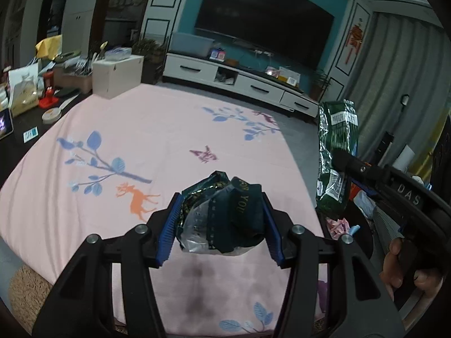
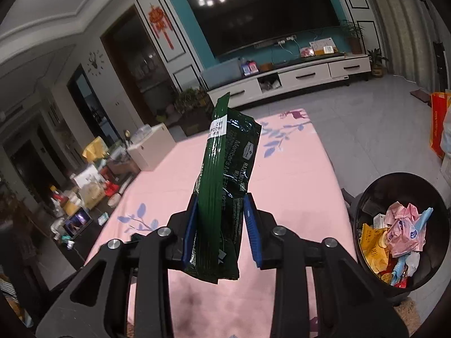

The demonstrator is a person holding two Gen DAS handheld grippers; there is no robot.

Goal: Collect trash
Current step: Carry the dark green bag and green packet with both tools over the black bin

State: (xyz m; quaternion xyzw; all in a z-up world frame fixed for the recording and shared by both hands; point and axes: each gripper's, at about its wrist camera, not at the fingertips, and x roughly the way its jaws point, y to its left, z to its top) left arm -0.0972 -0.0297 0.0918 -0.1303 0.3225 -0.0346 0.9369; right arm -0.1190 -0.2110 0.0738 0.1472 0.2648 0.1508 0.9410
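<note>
My left gripper (image 1: 221,219) is shut on a crumpled dark green wrapper with clear plastic (image 1: 225,217), held just above the pink tablecloth (image 1: 141,140). My right gripper (image 2: 221,225) is shut on a long green wafer packet (image 2: 225,174), held upright above the table. The same packet shows in the left wrist view (image 1: 336,152) at the table's right edge, with the right gripper behind it. A black trash bin (image 2: 366,197) with pink, yellow and blue trash inside stands on the floor to the right of the table.
A white box (image 1: 117,76) and cluttered items sit at the table's far left. A tablet (image 1: 4,125) lies at the left edge. A TV cabinet (image 1: 239,81) stands beyond the table. An orange bag (image 2: 438,124) is at the far right.
</note>
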